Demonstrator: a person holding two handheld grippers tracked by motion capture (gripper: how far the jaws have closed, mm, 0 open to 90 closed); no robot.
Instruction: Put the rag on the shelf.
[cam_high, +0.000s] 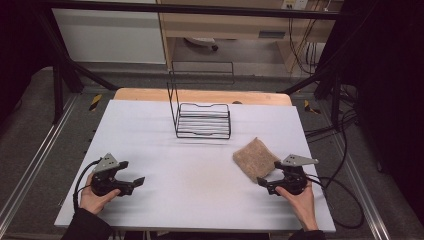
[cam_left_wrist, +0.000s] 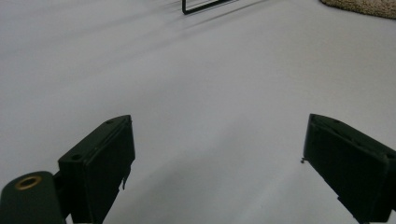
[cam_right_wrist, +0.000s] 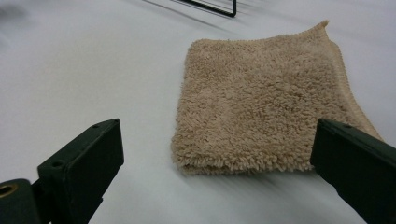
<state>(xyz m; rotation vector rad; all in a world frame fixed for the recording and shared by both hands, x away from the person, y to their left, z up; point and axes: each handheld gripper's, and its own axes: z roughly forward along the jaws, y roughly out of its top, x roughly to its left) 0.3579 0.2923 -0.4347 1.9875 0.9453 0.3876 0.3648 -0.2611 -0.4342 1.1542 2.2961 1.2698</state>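
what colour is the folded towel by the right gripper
Tan, a sandy beige: the folded towel shows best in the right gripper view.

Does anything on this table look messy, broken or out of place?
Nothing stands out. The folded towel lies flat, merely turned at an angle to the table edge, and the wire rack stands upright and looks undamaged.
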